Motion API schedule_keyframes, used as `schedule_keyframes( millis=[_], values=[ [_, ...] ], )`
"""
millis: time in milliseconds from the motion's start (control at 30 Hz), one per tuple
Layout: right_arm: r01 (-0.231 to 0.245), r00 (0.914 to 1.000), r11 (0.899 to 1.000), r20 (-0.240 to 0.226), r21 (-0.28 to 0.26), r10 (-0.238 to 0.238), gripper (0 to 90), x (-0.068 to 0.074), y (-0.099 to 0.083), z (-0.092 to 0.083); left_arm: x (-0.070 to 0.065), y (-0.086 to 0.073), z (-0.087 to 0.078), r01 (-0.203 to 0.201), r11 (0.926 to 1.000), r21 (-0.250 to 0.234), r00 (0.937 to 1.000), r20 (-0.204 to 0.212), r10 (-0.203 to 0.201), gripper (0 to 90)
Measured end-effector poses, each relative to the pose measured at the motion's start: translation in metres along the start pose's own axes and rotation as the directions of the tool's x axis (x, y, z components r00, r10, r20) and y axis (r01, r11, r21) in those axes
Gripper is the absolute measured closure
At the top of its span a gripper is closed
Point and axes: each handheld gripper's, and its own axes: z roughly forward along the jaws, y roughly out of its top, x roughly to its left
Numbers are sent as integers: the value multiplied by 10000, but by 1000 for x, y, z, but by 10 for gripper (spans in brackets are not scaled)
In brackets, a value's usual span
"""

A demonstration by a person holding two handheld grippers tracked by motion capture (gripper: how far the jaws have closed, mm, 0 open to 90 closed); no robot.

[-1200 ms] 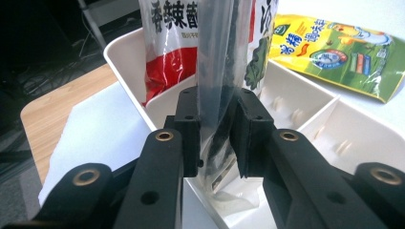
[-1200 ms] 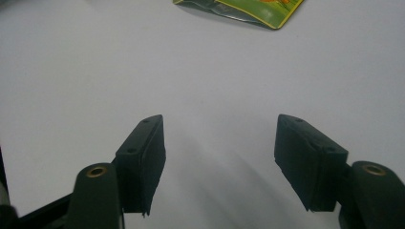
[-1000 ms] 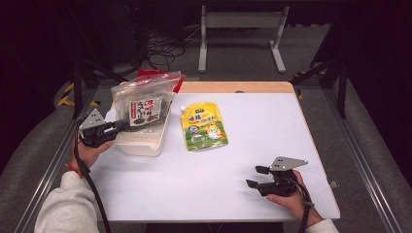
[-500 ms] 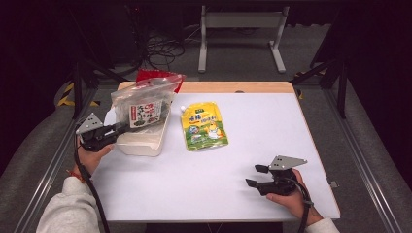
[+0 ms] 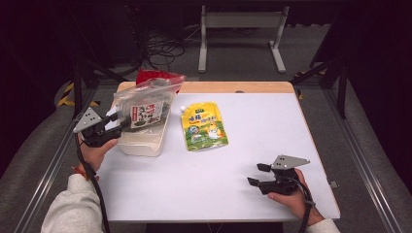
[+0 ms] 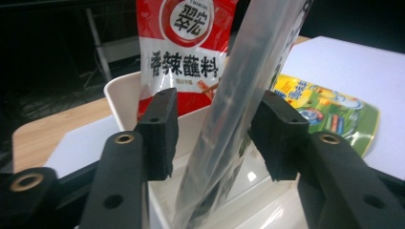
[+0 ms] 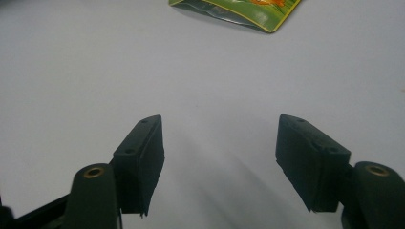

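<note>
The left gripper (image 5: 116,121) is sitting at the left side of the white table (image 5: 272,141). Its jaws have just been opening, and the clear bag (image 5: 143,109) with the dark stuff inside is standing between them. In the left gripper view the clear bag (image 6: 239,109) is leaning in the gap, close to the right pad but with room on the other side, so nothing is squeezing it now. The bag's bottom end is resting in the white tub (image 5: 143,141), and its top is leaning out over the tub's far edge.

A red packet (image 6: 184,52) is standing up in the tub right behind the bag (it has big white letters on it). That packet and the tub's wall are sitting close around the bag.

Just beside the tub, a yellow and green pouch (image 5: 204,126) is lying flat on the table.

The right gripper (image 5: 256,174) is resting well apart from all that, near the front right corner. Its jaws are standing wide with only bare table between them.
</note>
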Motion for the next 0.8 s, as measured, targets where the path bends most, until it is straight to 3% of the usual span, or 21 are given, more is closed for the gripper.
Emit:
schedule_keyframes(
  millis=[67, 100, 167, 300, 400, 467, 600, 667, 800],
  values=[
    [-9, 10000, 10000, 6, -21, 9, 334, 0, 0, 0, -1, 3, 1, 31, 10000, -26, 9995, -323, -32, 584],
    [-16, 10000, 10000, 17, -10, 16, 334, 0, 0, 0, -1, 3, 2, -38, 10000, -52, 9998, -198, 37, 640],
    [-20, 10000, 10000, -4, -9, 20, 334, 0, 0, 0, -1, 3, 3, -80, 10000, 21, 9999, -122, 80, 650],
    [-36, 10000, 10000, -12, -1, 36, 334, 0, 0, 0, -3, 4, 4, -397, 9984, 391, 9980, -483, 415, 733],
    [-48, 10000, 10000, -18, 1, 48, 334, 0, 0, 1, 2, 1, 4, -165, 9986, 495, 9978, -626, 196, 758],
    [-27, 10000, 10000, -22, 3, 27, 334, 1, 0, 1, 3, -1, 3, 31, 9991, 421, 9985, -542, -8, 765],
    [-52, 10000, 10000, -12, -42, 52, 336, 1, 0, 1, 3, -2, 4, -56, 9987, 508, 9976, -680, 90, 770],
    [-64, 10000, 10000, 24, -56, 64, 342, 0, 0, 1, 5, -4, 4, 169, 9991, 399, 9977, -662, -143, 768],
    [-75, 9999, 9999, 137, -136, 77, 366, -2, 2, 1, 2, -3, 3, 192, 9994, 297, 9983, -553, -176, 720]
  ],
)
